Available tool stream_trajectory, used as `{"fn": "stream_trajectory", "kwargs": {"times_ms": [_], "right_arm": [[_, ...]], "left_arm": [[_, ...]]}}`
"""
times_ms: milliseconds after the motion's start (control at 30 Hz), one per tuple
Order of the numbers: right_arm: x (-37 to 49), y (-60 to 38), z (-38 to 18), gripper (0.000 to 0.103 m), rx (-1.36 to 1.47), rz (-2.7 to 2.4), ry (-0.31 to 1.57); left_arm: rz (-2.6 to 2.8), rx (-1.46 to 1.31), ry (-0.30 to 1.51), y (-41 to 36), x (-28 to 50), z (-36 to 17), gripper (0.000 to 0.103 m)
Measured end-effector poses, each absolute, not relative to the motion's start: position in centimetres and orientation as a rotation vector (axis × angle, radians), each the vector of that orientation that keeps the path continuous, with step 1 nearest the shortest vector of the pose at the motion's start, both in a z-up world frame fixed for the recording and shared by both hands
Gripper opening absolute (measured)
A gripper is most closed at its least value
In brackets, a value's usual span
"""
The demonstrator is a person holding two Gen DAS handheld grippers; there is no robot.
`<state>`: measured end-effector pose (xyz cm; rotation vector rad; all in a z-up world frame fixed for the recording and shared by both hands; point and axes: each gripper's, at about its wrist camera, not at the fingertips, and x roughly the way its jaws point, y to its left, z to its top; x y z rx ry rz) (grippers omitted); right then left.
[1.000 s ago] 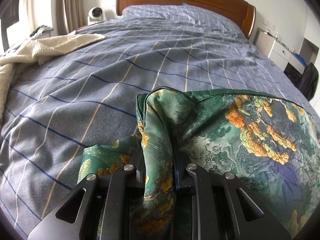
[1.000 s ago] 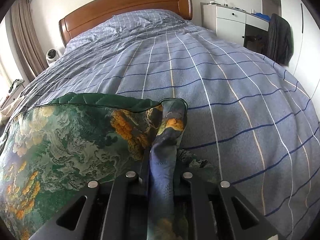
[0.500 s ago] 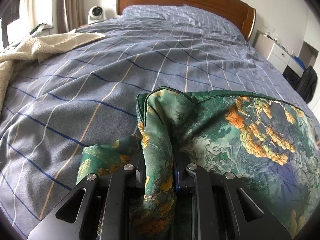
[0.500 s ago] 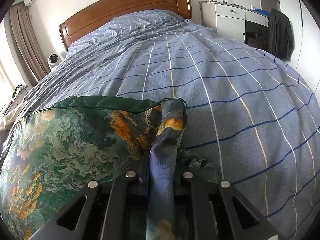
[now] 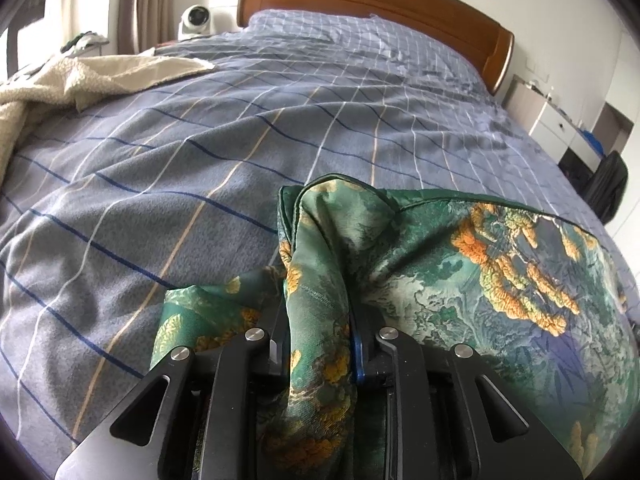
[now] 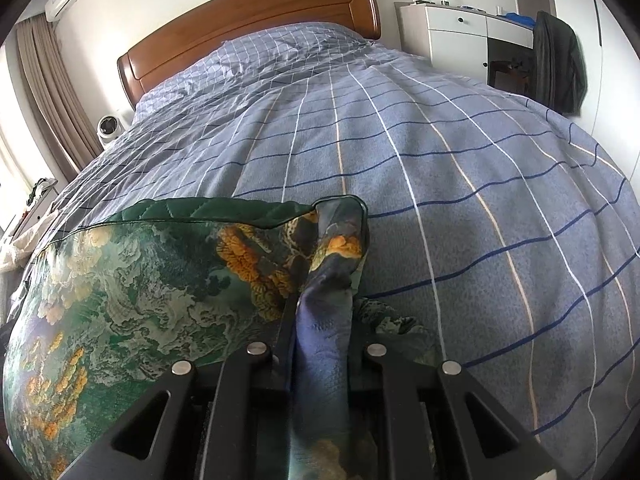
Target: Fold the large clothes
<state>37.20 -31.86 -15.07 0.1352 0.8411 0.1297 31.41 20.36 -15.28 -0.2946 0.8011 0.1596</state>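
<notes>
I'm over a bed with a blue checked duvet [image 5: 200, 168], a wooden headboard [image 6: 248, 32] at the far end and a cream blanket [image 5: 80, 76] on its left edge. The green printed garment [image 5: 500, 280] lies spread at the near end. My left gripper [image 5: 320, 320] is easing open, a bunched corner between its jaws; my right gripper [image 6: 320, 320] pinches the other corner.

Soft daylight enters from a blown-out window [image 5: 24, 40] at ten o'clock, shadows stay faint, focus is sharp centrally, and fisheye bending darkens every corner.
</notes>
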Motion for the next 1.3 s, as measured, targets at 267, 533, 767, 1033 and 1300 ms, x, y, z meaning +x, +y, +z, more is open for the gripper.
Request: {"fn": "stream_trajectory", "kwargs": {"times_ms": [267, 533, 767, 1033, 1300], "right_arm": [[36.9, -32.5, -14.5, 0.023, 0.183, 0.142, 0.85], [34.3, -36.3, -7.2, 0.073, 0.148, 0.014, 0.781], [27.7, -31.7, -5.4, 0.073, 0.052, 0.36, 0.807], [23.8, -30.2, -9.2, 0.073, -0.06, 0.211, 0.882], [15.3, -30.7, -7.2, 0.073, 0.159, 0.388, 0.821]], "left_arm": [[0.184, -0.294, 0.867, 20.6, 31.2, -14.0, 0.065], [0.167, -0.267, 0.836, 22.2, 25.4, -9.3, 0.091], [0.093, -0.222, 0.785, 18.1, 22.6, -6.4, 0.092], [-0.115, -0.121, 0.824, 8.2, 26.8, -4.4, 0.095], [-0.142, -0.025, 1.03, 1.1, 36.2, -9.2, 0.095]]}}
